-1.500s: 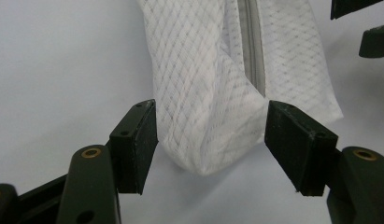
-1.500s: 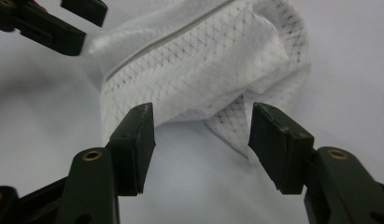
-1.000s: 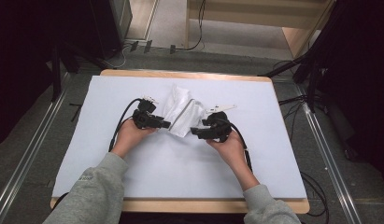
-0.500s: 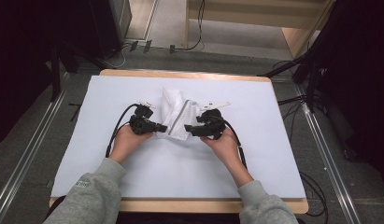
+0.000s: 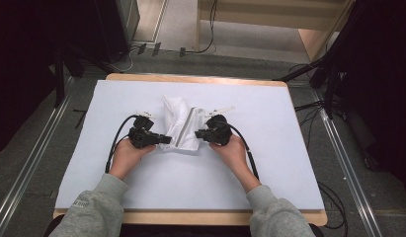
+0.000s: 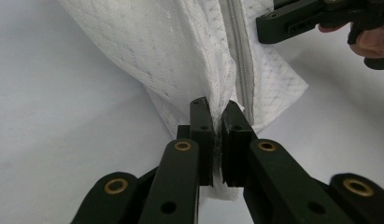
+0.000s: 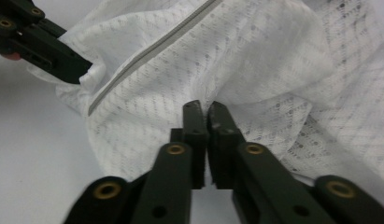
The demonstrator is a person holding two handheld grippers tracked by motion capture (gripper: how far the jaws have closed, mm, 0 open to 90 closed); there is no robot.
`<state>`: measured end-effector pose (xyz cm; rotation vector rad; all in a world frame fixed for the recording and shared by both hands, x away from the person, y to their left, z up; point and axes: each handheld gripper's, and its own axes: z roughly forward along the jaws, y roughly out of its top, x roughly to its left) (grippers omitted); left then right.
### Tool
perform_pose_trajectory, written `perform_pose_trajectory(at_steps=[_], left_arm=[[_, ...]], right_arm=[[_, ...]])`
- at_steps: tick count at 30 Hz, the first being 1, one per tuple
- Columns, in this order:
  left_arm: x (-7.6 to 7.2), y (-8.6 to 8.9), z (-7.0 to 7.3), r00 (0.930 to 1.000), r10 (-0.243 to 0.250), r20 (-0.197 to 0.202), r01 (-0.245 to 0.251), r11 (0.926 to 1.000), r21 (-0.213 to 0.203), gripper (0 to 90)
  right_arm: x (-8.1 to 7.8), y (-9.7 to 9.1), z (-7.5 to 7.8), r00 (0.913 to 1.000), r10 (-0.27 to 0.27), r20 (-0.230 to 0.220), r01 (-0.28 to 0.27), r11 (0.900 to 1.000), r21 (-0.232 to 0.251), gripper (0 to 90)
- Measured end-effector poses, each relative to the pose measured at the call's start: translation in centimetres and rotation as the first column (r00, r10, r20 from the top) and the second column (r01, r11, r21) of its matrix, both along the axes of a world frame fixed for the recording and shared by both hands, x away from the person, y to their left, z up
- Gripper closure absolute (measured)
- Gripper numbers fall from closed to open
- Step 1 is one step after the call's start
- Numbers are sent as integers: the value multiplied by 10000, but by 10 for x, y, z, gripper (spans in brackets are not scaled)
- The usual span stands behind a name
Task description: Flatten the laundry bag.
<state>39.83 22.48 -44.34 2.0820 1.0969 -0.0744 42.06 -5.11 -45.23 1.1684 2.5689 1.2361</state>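
Note:
A white quilted cloth pouch (image 5: 183, 126) with a grey zipper (image 6: 238, 51) lies crumpled on the white table cover (image 5: 269, 163). My left gripper (image 5: 163, 140) is at its near left edge. Its jaws have just been closing and now pinch a fold of the fabric (image 6: 180, 46) beside the zipper, seen in the left gripper view (image 6: 216, 109). My right gripper (image 5: 197, 134) is at the pouch's right side. Its jaws have also just been closing and are shut on a bunched fold (image 7: 255, 56) in the right gripper view (image 7: 202, 108). The two grippers face each other across the pouch.
The table's wooden edge (image 5: 190, 217) runs along the front. Black cables (image 5: 116, 140) trail from both grippers over the cover. Metal rails (image 5: 37, 163) flank the table on the floor, and a wooden frame (image 5: 319, 39) stands behind it.
Both grippers have closed onto the pouch. The left hand has shifted left and nearer, the right hand slightly left, and the cloth is bunched narrower between them.

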Motion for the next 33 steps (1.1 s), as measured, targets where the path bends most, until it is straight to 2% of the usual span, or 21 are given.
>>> perform_pose_trajectory(at_steps=[4,13,21,26,29,30,33], left_arm=[[2,10,2,9994,330,-44,-330,9994,-83,839],[6,31,6,9961,879,-92,-881,9955,-343,840],[2,45,10,9937,1105,-169,-1111,9931,-372,794],[-3,52,12,9934,1144,-1,-1143,9925,-431,707],[-2,53,12,9918,1274,136,-1269,9915,-284,674],[-1,54,12,9914,1297,153,-1292,9913,-261,659],[0,52,12,9913,1296,222,-1291,9914,-224,651]], right_arm=[[-4,-2,7,9999,39,159,-36,9999,-162,900],[-18,-11,20,9999,149,49,-148,9999,-27,900],[-41,-17,28,9993,352,140,-351,9994,-77,900],[-61,-20,31,9988,481,113,-479,9987,-155,900],[-67,-21,33,9982,568,192,-566,9983,-155,900],[-75,-22,35,9981,573,223,-570,9982,-166,900],[-81,-25,37,9982,566,217,-564,9984,-75,900]])
